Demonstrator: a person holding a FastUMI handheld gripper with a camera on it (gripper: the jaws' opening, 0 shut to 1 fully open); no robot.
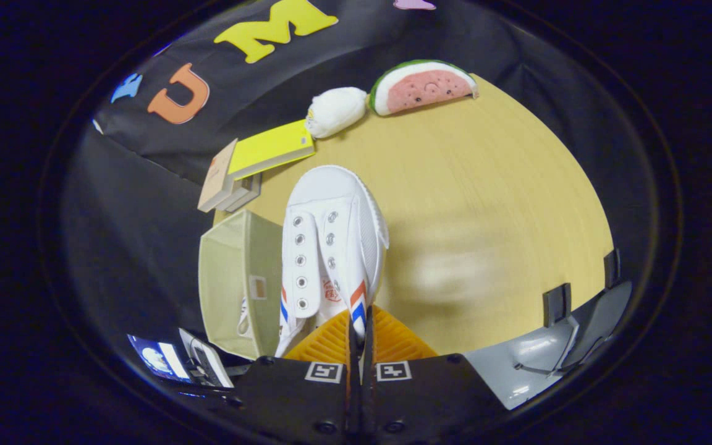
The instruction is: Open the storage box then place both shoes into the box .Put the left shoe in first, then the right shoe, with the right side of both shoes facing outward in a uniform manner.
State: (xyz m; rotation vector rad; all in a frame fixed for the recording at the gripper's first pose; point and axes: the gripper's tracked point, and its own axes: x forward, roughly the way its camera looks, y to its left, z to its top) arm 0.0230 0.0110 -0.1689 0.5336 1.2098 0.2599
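Observation:
A white canvas shoe with red and blue stripes hangs in front of me, toe pointing away, lifted above the wooden table. My gripper is shut on the shoe's side wall near the striped part, both fingers pressed close together on it. Just left of the shoe sits the pale green fabric storage box, open, with part of another white shoe showing inside it near its lower wall.
Beyond the shoe lie a yellow book and small cardboard boxes. Farther back rest a white plush and a watermelon-slice plush. A grey clamped fixture sits at the table edge, right of my fingers.

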